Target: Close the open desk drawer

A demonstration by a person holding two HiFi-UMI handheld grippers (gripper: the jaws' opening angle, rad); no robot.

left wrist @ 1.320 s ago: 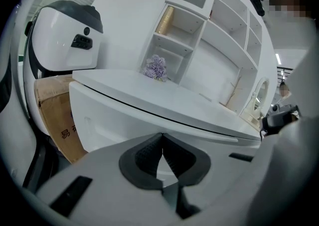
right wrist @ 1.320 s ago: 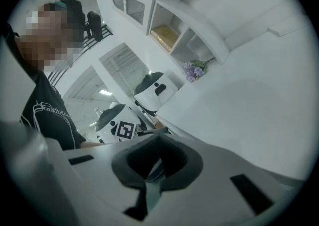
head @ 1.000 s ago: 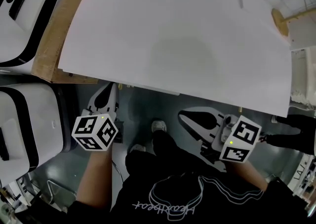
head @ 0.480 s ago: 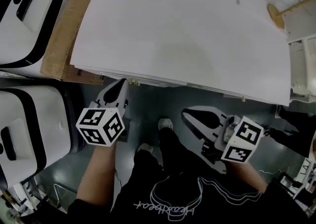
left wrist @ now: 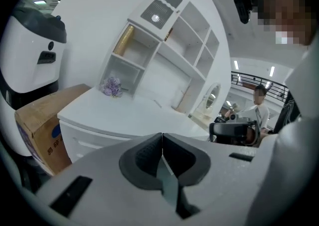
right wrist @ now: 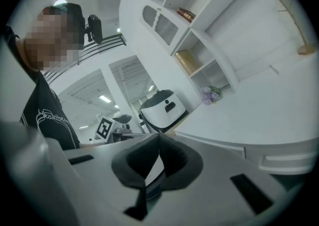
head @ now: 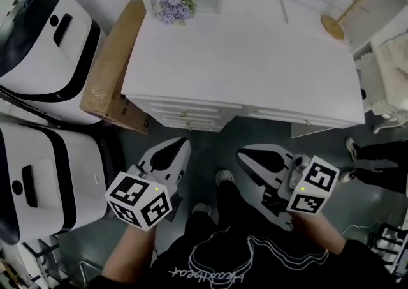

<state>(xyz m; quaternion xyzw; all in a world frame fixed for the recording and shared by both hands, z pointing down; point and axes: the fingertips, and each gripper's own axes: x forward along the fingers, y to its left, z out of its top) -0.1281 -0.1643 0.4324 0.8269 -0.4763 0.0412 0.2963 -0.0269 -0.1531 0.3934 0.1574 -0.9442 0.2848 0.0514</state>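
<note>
In the head view the white desk (head: 255, 58) stands ahead, its stack of drawer fronts (head: 186, 115) with small handles under the left front edge. The fronts look nearly flush, and I cannot tell which one stands out. My left gripper (head: 180, 145) hangs shut over the grey floor a short way before those drawers, touching nothing. My right gripper (head: 243, 152) is also shut, beside it and just as far from the desk. The left gripper view has the shut left gripper (left wrist: 162, 135) aimed at the desk's left corner (left wrist: 67, 120). The right gripper (right wrist: 159, 137) holds nothing.
A cardboard box (head: 113, 71) leans at the desk's left end. Two white-and-black machines (head: 44, 45) (head: 38, 179) stand further left. Purple flowers (head: 169, 6) and a wooden tool (head: 335, 23) lie on the desk. Another person's shoe (head: 352, 147) is at the right.
The desk has shifted away and up in the head view, so its drawer fronts now show. Both grippers stay shut and now hang farther from the desk edge.
</note>
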